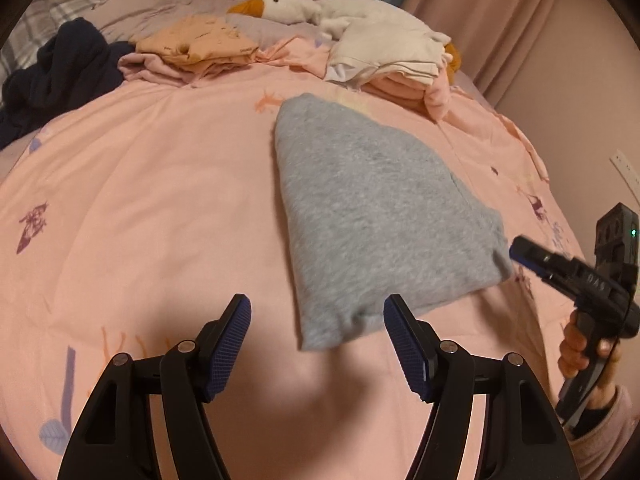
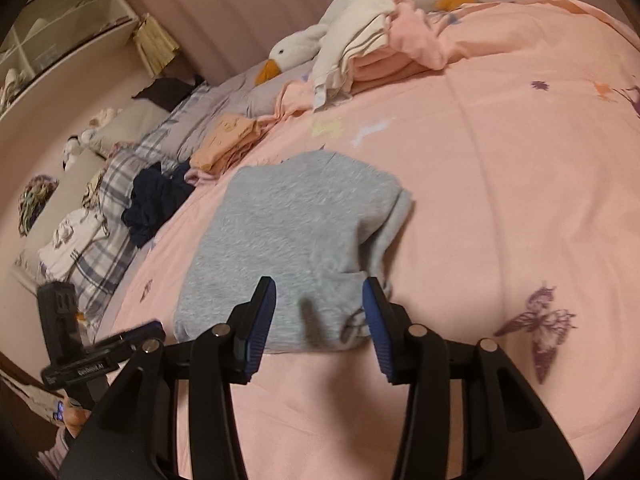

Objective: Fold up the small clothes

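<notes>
Bed (image 1: 160, 208), pink duvet, curtains behind. Grey garment (image 1: 376, 216) folded, lying mid-bed. Left tool (image 1: 318, 322) spread, empty, above garment's near edge. Right tool (image 2: 320, 312) spread partway, nothing pinched, hovering over garment's corner. Clothes pile (image 1: 192, 52) and goose toy (image 1: 320, 12) at 12 o'clock.

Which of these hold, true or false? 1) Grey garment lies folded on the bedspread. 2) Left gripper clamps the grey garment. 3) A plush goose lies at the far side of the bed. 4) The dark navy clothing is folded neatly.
1) True: the grey garment lies folded on the pink bedspread.
2) False: the left gripper is open, holding nothing.
3) True: the plush goose lies there.
4) False: the navy clothing is a crumpled heap.
</notes>
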{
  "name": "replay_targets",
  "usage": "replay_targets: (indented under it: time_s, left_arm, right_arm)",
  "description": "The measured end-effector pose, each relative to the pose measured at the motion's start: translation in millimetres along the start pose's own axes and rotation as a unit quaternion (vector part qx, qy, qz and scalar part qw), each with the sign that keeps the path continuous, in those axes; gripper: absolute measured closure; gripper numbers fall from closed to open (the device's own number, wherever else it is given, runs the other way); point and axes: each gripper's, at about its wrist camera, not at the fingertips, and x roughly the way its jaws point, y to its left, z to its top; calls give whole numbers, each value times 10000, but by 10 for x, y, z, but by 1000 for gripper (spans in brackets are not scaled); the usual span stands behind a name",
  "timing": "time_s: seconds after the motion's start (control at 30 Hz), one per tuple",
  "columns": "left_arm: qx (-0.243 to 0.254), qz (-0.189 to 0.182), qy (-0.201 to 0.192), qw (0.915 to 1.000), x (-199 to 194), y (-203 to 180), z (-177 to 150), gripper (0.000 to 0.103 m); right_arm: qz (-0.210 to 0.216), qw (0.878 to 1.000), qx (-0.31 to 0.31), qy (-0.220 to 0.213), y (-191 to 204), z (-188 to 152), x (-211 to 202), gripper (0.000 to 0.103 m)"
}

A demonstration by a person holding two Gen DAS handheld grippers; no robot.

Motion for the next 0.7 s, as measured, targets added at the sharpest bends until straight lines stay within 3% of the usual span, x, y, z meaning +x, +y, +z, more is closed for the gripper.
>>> replay_targets:
  time_s: [0.17,0.7]
  left_arm:
    - [-28,76,259,9996,236,4,8,34]
    - [-6,313,393,9987,205,11,-125,34]
  right_arm:
    - [-452,9979,-87,447,-13,-84,246,60]
    - [-388,9977,9,548,-72,-289,143,59]
